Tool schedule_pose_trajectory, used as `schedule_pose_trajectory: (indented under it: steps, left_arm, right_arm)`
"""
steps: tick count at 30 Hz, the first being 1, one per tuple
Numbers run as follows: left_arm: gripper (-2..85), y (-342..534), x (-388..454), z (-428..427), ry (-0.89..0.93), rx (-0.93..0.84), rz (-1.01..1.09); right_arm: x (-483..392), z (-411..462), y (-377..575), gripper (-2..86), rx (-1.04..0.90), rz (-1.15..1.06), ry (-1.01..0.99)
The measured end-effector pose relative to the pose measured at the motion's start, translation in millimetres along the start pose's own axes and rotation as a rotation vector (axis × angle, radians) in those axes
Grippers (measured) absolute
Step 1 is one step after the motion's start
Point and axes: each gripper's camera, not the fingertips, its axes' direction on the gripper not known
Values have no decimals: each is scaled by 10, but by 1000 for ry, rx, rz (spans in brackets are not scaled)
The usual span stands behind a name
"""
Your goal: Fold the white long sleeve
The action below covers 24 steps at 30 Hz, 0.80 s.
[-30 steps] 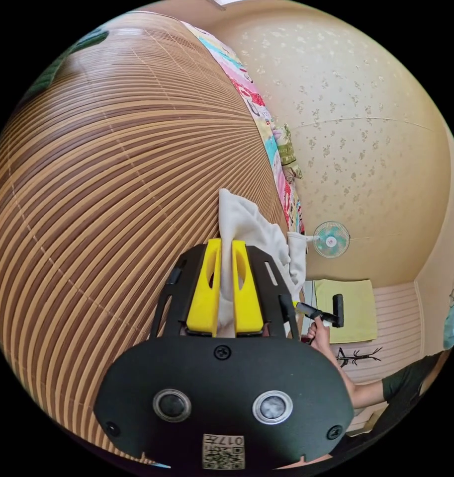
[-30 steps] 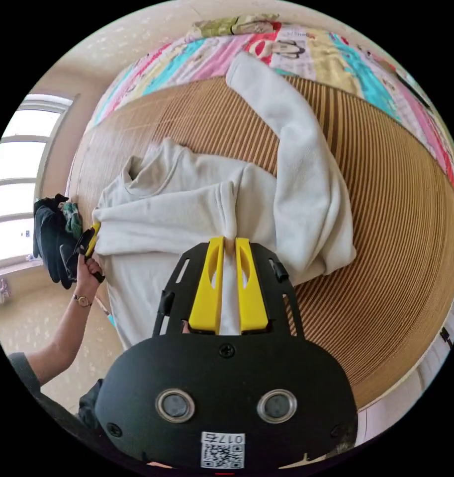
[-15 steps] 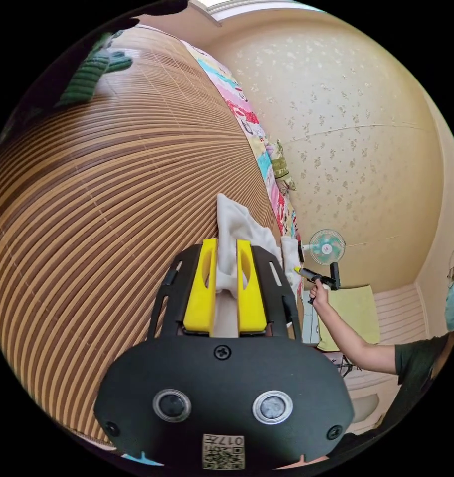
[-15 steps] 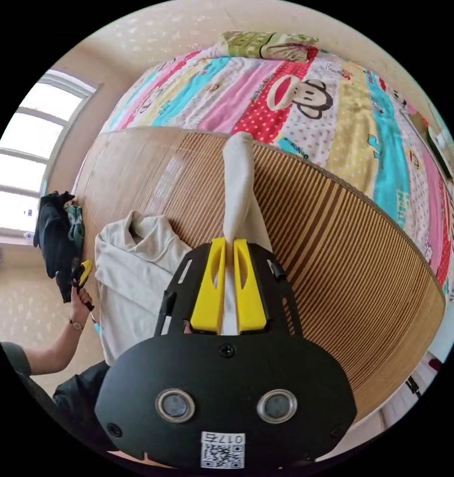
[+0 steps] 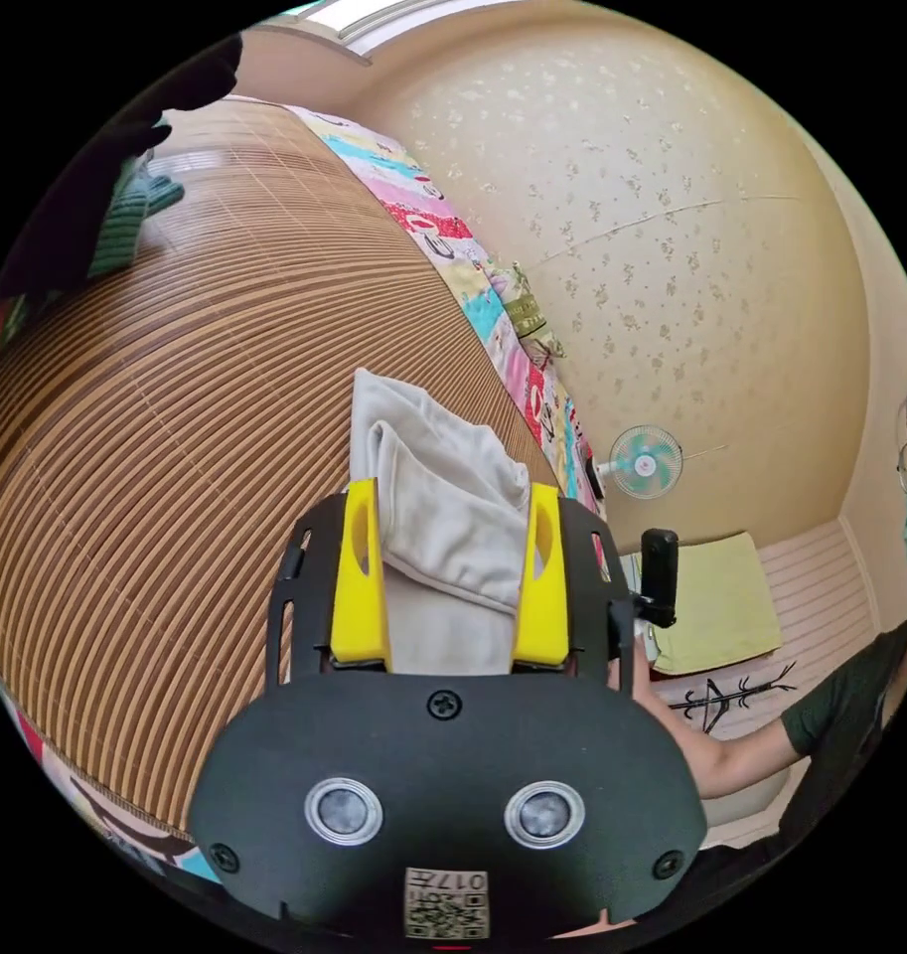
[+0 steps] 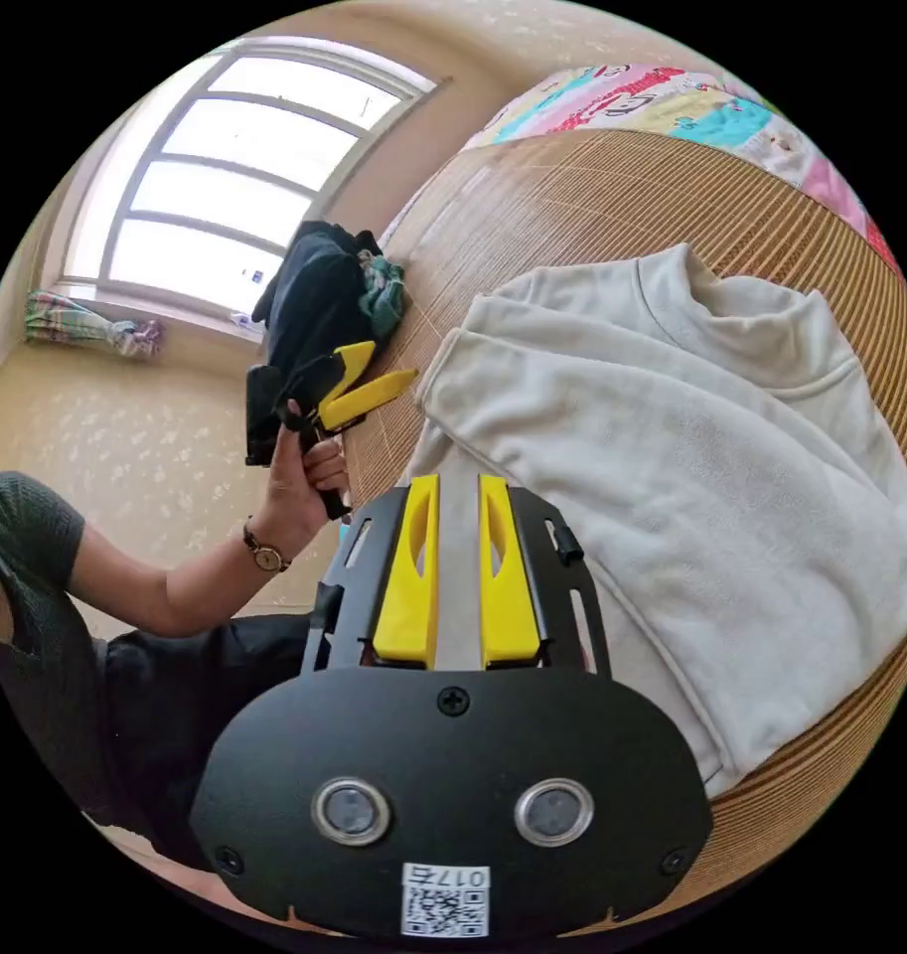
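Left gripper [image 5: 451, 497] hung low over the bamboo mat [image 5: 195, 397], jaws spread wide, white long sleeve [image 5: 443, 517] cloth lying loose between them, not pinched. In the right gripper view the left gripper [image 6: 374, 383] also showed open, held in the person's hand [image 6: 304, 477] just off the shirt's edge. Right gripper [image 6: 451, 492] jaws were nearly closed; grip on cloth unclear. White long sleeve [image 6: 691, 467] lay flat on the mat, off-white, sleeve folded across the body, collar toward the colourful bedsheet [image 6: 672, 99].
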Motion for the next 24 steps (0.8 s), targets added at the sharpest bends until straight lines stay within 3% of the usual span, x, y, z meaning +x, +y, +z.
schedule_pose_trajectory:
  steps: [3,5,7,10,12,16,19,24]
  left_arm:
    - [152,-217,-88,297,-101,-74,-45]
    - [80,-420,-81,591,-282,-218,-3]
    - [62,-571,-13,634,-305,-274,74]
    - [47,-632,37,226,-195,-176,144]
    - [47,-559,14,-129,-124,-149,195]
    - [113,-59,-277,-581,-222,-401,179]
    - [129,499,-492,-744,-245,-591,144]
    - [150,900,-671,-557,-35,-754,16]
  right_arm:
    - [273,-286,383,56,58,205,-22]
    - [393,-488,692,52,117,286,-57]
    - [431,-713,1034,46,182,331,-62]
    - [386,-1031,1645,57,218,440,61]
    - [395,-1107,2100,102,109,575,163]
    - [355,-1063,2670,126,-81,649,189]
    - [312,-956,2937,131,-200,641,149]
    - [378,-719,3015,80,-263,579,-121]
